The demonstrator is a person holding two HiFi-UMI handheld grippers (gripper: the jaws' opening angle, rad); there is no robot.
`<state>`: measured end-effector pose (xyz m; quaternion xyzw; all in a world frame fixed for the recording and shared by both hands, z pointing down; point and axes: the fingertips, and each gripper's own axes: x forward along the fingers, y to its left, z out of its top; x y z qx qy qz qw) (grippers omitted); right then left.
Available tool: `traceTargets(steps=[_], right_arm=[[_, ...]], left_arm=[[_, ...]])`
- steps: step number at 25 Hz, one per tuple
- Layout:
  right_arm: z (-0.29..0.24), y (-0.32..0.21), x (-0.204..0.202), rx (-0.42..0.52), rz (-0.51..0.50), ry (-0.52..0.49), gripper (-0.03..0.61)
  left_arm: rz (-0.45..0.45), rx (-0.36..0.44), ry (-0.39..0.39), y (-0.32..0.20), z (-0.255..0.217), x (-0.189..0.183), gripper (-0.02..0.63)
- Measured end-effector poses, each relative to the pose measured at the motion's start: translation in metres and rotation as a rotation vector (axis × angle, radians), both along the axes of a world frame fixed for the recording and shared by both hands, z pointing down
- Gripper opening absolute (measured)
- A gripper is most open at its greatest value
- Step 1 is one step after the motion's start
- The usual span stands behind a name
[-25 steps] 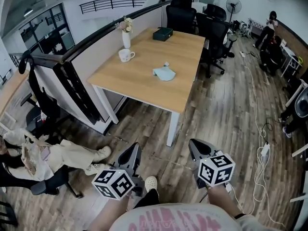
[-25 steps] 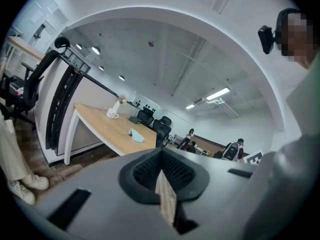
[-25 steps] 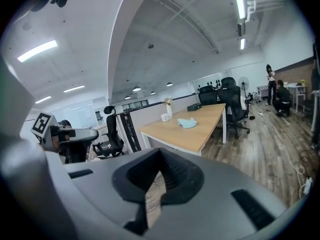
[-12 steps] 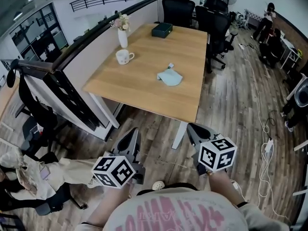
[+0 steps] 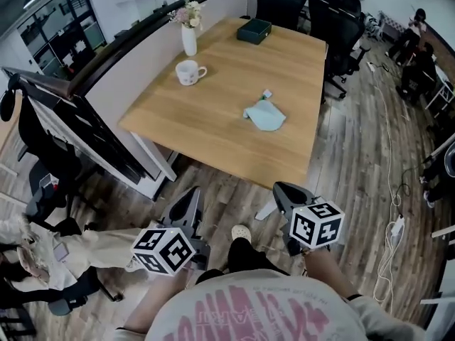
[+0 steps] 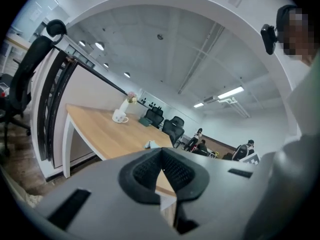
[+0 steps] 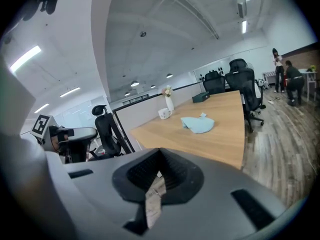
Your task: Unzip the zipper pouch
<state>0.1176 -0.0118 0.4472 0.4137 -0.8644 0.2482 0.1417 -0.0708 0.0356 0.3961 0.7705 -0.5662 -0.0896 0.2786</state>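
The tabletop (image 5: 213, 119) is pale wood, smooth and a little shiny. The zipper pouch (image 5: 264, 115), toward four o'clock on it, is soft light-blue cloth, not shiny. The mug (image 5: 188, 72) at ten o'clock and the vase (image 5: 189, 40) at eleven look white, hard and glossy. The floor (image 5: 348, 169) is streaky brown wood boards. The left tool (image 5: 190, 194) and right tool (image 5: 281, 189) are smooth, dull grey plastic with black ribbed pads (image 6: 146, 170).

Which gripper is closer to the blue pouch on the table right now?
Right. The right gripper hangs just short of the table, nearly in line with the pouch; the left gripper, also short of the table, sits farther to the left. Neither touches it.
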Motion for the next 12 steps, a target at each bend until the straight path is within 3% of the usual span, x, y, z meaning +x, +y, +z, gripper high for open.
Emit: traceTargets(steps=[12], right_arm=[[0.003, -0.159, -0.043, 0.013, -0.159, 0.01, 0.0]], left_arm=[[-0.163, -0.009, 0.02, -0.113, 0.006, -0.037, 0.003]])
